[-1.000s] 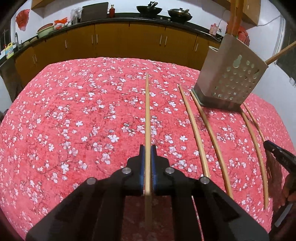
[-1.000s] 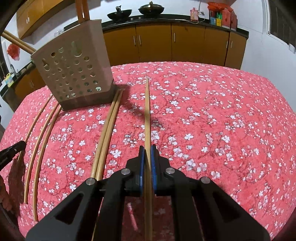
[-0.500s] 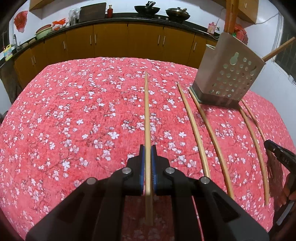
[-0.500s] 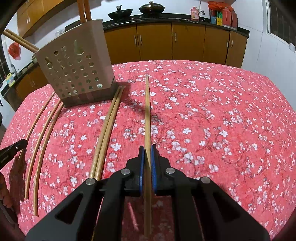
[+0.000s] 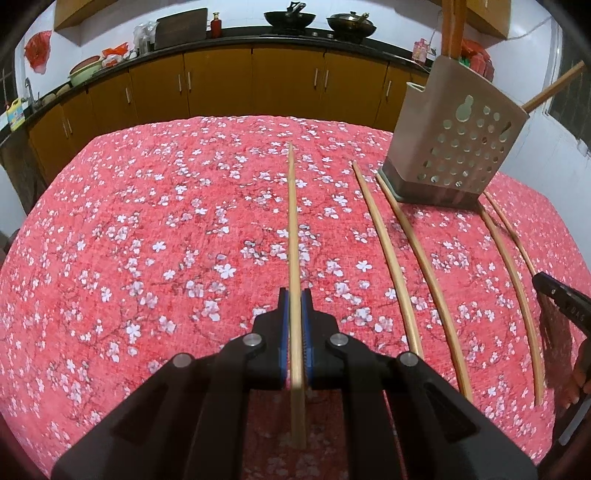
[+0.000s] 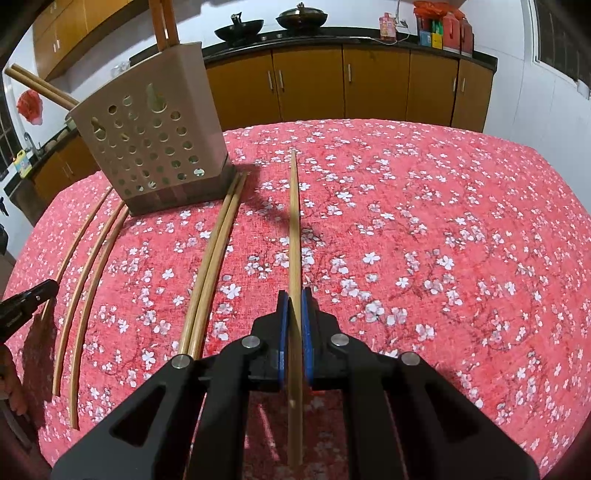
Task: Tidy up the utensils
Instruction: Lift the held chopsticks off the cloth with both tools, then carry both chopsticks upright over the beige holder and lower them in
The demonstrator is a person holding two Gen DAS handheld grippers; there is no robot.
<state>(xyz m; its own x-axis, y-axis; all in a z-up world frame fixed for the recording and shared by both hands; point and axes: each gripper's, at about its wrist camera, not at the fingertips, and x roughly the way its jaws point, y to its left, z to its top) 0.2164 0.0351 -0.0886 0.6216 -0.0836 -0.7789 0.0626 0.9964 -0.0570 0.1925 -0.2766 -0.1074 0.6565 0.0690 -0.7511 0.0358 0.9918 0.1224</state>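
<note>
My left gripper is shut on a bamboo chopstick that points straight ahead over the red floral tablecloth. My right gripper is likewise shut on another chopstick, whose far tip casts a shadow on the cloth. A beige perforated utensil holder stands at the back with chopsticks sticking out of it. Several loose chopsticks lie on the cloth in front of and beside the holder, between the two grippers.
Three more chopsticks lie left of the holder in the right wrist view. The other gripper's black tip shows at each frame's edge. Yellow cabinets with woks on the counter line the far wall.
Both grippers stay shut on their chopsticks. The right wrist view has drifted a little, so the holder sits slightly further right in it; the loose chopsticks have not moved.
</note>
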